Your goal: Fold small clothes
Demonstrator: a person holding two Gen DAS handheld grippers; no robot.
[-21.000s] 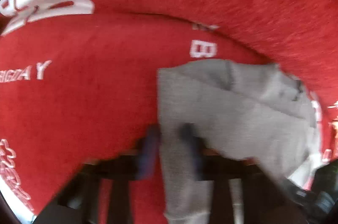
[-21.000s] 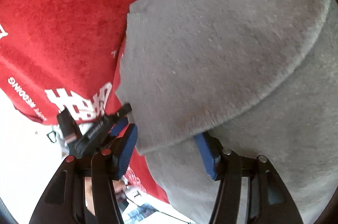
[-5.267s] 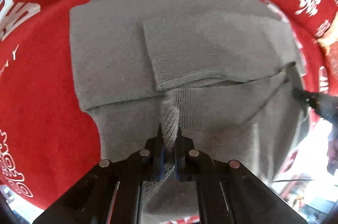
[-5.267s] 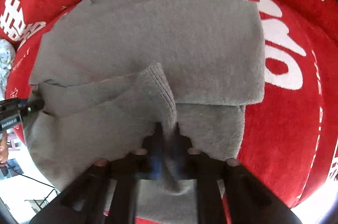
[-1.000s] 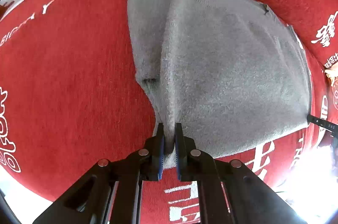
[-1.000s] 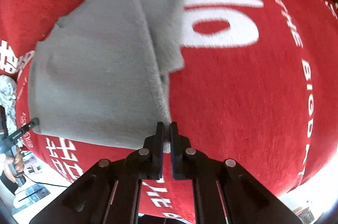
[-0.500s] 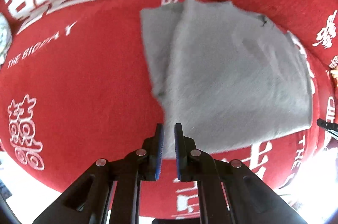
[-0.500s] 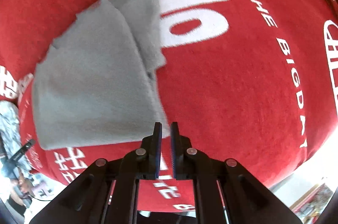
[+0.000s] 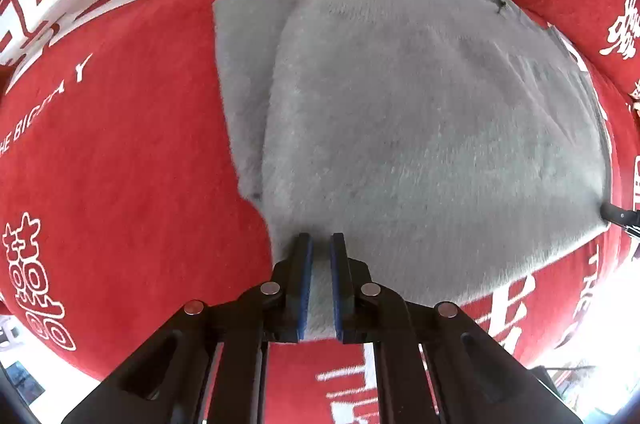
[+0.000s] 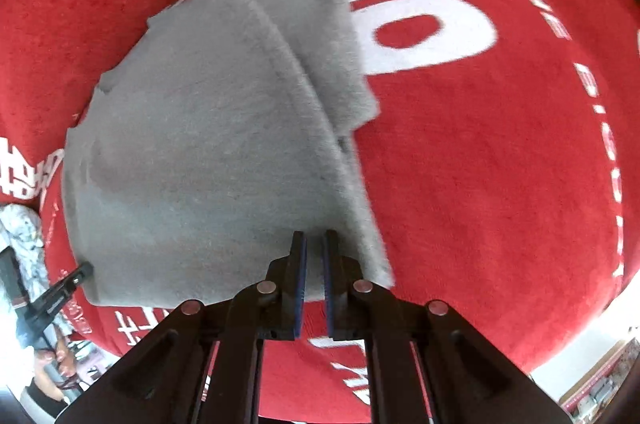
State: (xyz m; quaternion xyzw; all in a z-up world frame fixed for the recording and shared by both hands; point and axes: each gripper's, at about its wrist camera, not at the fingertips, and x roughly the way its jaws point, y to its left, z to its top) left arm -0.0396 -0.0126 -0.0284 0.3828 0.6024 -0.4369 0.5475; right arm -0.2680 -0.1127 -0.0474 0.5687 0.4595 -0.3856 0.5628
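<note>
Grey fuzzy knitted garment (image 9: 420, 128), folded into a thick flat packet, lies on the red plush cloth (image 9: 120, 164) that covers the whole surface. A narrower lower layer of the garment sticks out along one side of the packet, under the upper layer. White printed letters and characters (image 10: 424, 12) are spread on the red cloth around the garment; some big ones lie partly under its far edge.

At the near edge of the garment the left gripper (image 9: 318, 252) points down with its two blue-padded jaws almost together. Grey fabric shows in the narrow slit between them, but I cannot tell if the pads really pinch it or only stand above it. The right gripper (image 10: 313, 248) is at the other near corner of the garment, also with jaws nearly closed and grey fabric seen between them; whether it holds the fabric I cannot tell.

Beyond the cloth's edge, on the near side from the garment, there is a bright, overexposed floor (image 9: 600, 304). A pale patterned bundle (image 10: 22, 236) lies beside the cloth.
</note>
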